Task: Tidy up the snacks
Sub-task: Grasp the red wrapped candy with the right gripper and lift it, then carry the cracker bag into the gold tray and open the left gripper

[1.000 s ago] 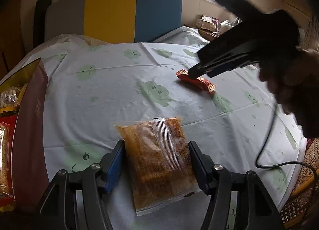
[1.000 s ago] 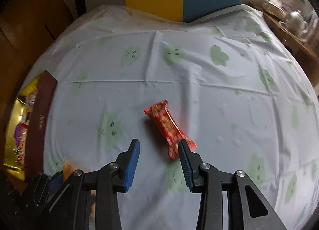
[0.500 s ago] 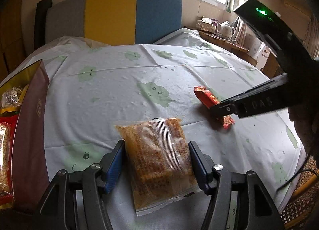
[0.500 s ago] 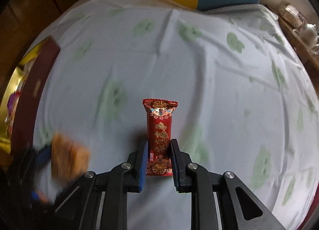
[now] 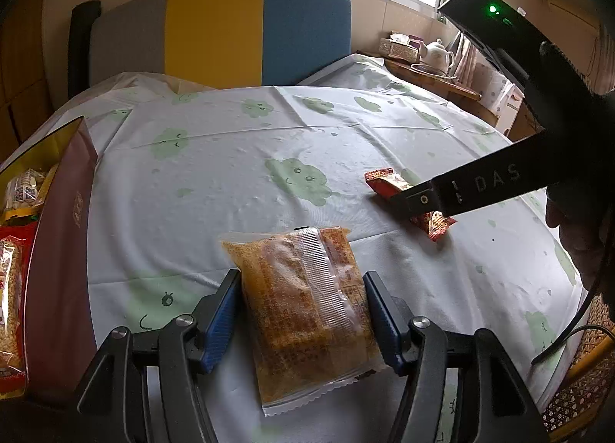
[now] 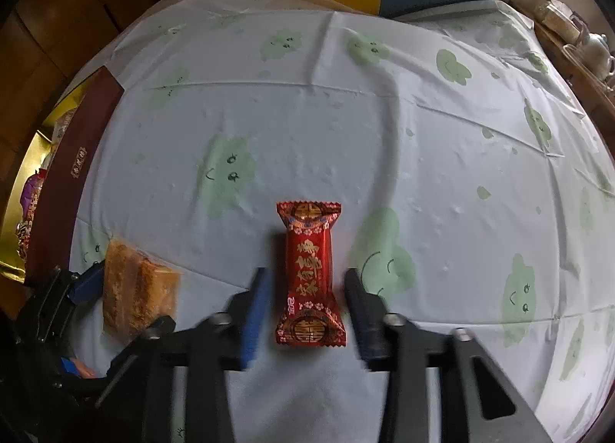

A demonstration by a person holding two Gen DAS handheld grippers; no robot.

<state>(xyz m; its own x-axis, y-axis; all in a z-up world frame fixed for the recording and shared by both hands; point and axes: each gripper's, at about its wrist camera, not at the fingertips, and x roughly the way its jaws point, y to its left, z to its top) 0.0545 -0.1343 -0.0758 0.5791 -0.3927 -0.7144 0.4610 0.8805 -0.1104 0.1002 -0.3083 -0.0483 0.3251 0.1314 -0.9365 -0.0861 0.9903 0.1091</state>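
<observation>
The round bench (image 6: 384, 127) under its white cloud-print cloth is carrying both snacks. At 9 o'clock the maroon snack box (image 6: 77, 158) is waiting. The left claw (image 5: 301, 304) is gripping the clear orange cracker packet (image 5: 303, 297). The right claw (image 6: 307, 312), jaws just opening and released, is straddling the red foil candy bar (image 6: 309, 270); re-centring before squeezing should be helping.

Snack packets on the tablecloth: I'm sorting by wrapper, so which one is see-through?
The orange crispy snack pack between the left gripper's fingers: its clear wrapper shows the food inside. The red candy bar by the right gripper has opaque printed foil.
</observation>
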